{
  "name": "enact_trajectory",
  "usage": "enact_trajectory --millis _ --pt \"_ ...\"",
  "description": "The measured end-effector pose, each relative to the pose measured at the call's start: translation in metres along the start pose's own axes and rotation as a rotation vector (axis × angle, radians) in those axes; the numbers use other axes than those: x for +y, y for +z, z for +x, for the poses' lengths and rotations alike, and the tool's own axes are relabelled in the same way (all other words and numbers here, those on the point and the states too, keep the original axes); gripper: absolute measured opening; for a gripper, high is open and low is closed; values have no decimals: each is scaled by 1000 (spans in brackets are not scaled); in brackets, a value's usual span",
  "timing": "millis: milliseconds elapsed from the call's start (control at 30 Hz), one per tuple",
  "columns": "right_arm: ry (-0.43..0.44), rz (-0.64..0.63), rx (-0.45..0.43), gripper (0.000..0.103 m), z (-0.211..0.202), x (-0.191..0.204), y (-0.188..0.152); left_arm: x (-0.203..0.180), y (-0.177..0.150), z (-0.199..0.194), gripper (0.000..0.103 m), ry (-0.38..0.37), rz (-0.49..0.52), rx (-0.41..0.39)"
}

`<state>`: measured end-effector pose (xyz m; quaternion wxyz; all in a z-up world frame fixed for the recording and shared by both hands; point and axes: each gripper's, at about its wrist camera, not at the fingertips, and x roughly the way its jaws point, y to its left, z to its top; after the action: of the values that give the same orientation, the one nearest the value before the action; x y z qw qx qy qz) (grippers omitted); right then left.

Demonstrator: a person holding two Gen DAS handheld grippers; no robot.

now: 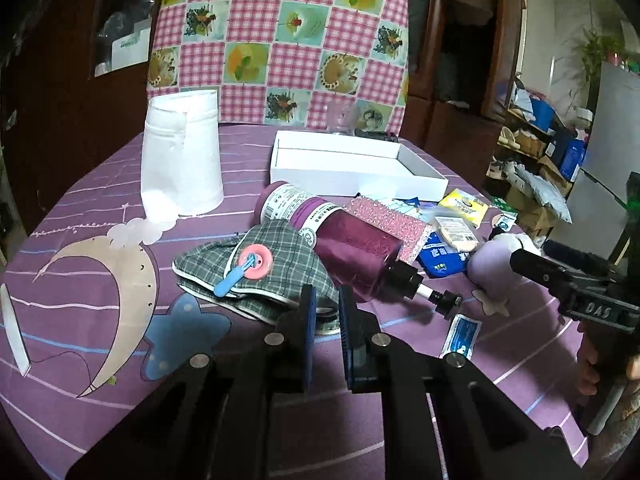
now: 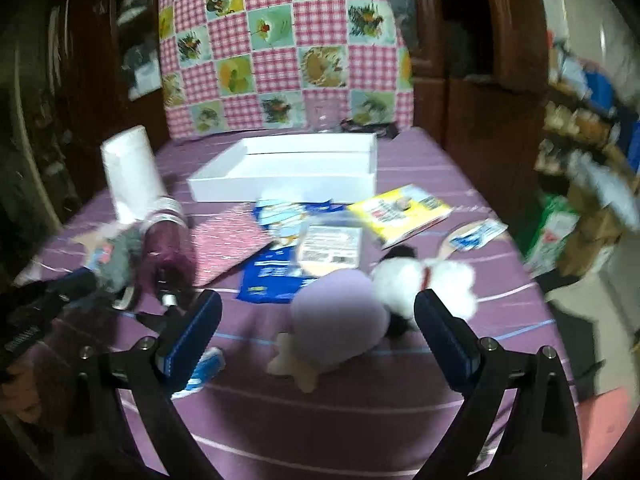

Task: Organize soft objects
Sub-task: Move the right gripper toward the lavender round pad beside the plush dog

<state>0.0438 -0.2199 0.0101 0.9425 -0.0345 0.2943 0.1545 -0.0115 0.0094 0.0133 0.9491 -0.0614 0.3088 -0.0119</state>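
Observation:
A green checked cloth (image 1: 276,264) with a pink button and a blue clip lies crumpled on the purple tablecloth. My left gripper (image 1: 326,320) is shut on its near edge, which is pinched between the blue pads. The same cloth shows as a grey blur (image 2: 120,256) in the right wrist view. A soft toy with a lilac body (image 2: 340,316) and a white fluffy part (image 2: 424,280) lies on the table. My right gripper (image 2: 320,330) stands wide open, one finger on each side of the toy's near end, not pressing on it.
A purple pump bottle (image 1: 344,240) lies on its side against the cloth. Behind it are a shallow white box (image 1: 424,168) and an upturned white paper cup (image 1: 180,160). A pink glitter card (image 1: 396,224), blue and yellow packets (image 2: 400,212) and a sachet (image 1: 460,336) are scattered around.

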Motion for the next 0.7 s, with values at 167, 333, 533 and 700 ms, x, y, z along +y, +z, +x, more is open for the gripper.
enact_trajectory --millis 167,333,533,700 --pt "-169 -135 49 97 10 22 -2 4 -3 5 12 0 -23 22" --pt "-93 -132 1 97 0 17 -3 4 -4 5 14 -2 -19 25" --pt "-5 37 -126 97 -17 -12 2 5 -4 5 20 0 -22 30" --pt "18 100 -36 66 -3 -23 4 5 -5 6 20 -3 -21 34"
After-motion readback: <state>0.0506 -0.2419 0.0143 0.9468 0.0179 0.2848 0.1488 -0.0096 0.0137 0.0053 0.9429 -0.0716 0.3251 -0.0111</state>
